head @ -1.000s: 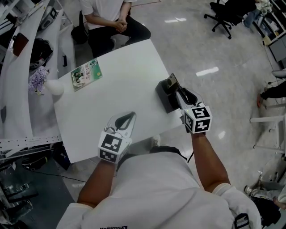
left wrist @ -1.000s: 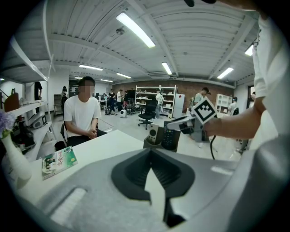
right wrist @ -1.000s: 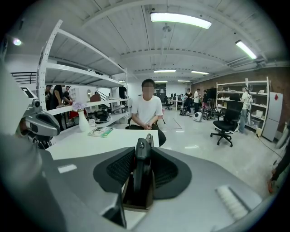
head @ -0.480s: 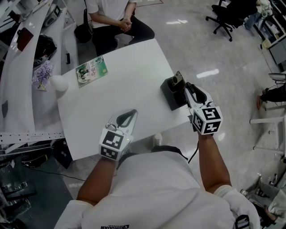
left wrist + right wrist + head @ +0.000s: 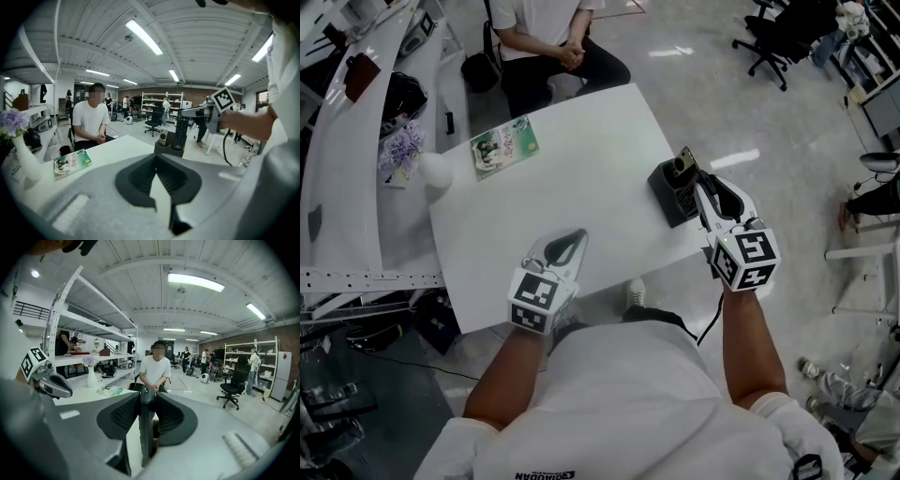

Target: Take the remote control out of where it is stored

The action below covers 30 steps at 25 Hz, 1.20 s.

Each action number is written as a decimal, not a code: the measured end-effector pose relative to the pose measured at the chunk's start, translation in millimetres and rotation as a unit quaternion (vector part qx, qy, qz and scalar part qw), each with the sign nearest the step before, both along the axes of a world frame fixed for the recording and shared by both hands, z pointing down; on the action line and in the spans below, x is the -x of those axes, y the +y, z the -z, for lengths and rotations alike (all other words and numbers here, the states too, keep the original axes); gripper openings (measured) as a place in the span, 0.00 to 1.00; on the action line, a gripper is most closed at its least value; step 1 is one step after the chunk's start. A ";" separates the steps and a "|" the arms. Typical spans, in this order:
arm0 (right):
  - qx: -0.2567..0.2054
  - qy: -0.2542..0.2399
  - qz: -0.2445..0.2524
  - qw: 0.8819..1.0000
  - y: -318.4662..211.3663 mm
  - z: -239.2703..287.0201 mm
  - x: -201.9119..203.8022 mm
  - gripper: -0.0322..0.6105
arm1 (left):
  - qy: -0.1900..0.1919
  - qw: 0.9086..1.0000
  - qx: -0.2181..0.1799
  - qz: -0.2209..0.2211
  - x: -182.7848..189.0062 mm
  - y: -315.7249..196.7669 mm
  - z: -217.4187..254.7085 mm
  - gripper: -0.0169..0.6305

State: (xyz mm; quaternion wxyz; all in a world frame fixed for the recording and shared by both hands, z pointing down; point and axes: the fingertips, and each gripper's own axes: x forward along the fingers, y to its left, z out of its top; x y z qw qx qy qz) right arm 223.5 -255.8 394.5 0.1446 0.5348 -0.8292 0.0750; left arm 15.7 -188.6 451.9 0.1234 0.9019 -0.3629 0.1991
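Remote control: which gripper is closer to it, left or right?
Right. The right gripper is clamped on the remote control, which stands in the black holder at the table's right edge. The left gripper hovers empty over the table's near edge, well apart from it.

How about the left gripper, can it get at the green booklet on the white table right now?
Probably yes. The left gripper is open and empty, and only bare white table lies between it and the green booklet. The booklet lies at the far side, so expect a stretch.
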 end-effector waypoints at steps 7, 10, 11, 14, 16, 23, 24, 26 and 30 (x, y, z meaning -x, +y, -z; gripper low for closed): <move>0.021 -0.030 0.028 0.999 16.1 -8.5 43.6 0.22 | -0.001 1.000 0.006 0.020 30.8 15.0 -2.5 0.03; 0.032 -0.031 0.042 0.998 21.9 -18.9 67.5 0.22 | -0.001 1.000 0.009 0.028 46.3 22.5 -5.1 0.03; 0.035 -0.032 0.047 0.998 23.1 -23.2 76.3 0.22 | -0.001 0.999 0.010 0.032 52.6 24.7 -6.9 0.03; 0.047 -0.037 0.063 0.996 25.1 -37.5 102.7 0.22 | 0.000 0.999 0.016 0.047 71.0 30.4 -13.8 0.03; 0.056 -0.045 0.073 0.995 26.3 -46.5 119.4 0.22 | 0.000 0.998 0.020 0.056 82.0 33.8 -18.3 0.03; 0.087 -0.094 0.121 0.984 30.1 -64.1 186.4 0.22 | -0.006 0.995 0.030 0.090 124.2 42.0 -31.7 0.03; 0.092 -0.104 0.128 0.982 30.5 -66.2 196.5 0.22 | -0.006 0.995 0.032 0.095 129.8 42.7 -33.1 0.03; 0.105 -0.127 0.141 0.976 31.1 -70.7 216.5 0.22 | -0.006 0.994 0.034 0.103 140.4 44.5 -35.2 0.03; 0.126 -0.164 0.160 0.965 28.4 -79.3 253.6 0.22 | -0.006 0.993 0.035 0.117 158.8 47.3 -36.6 0.03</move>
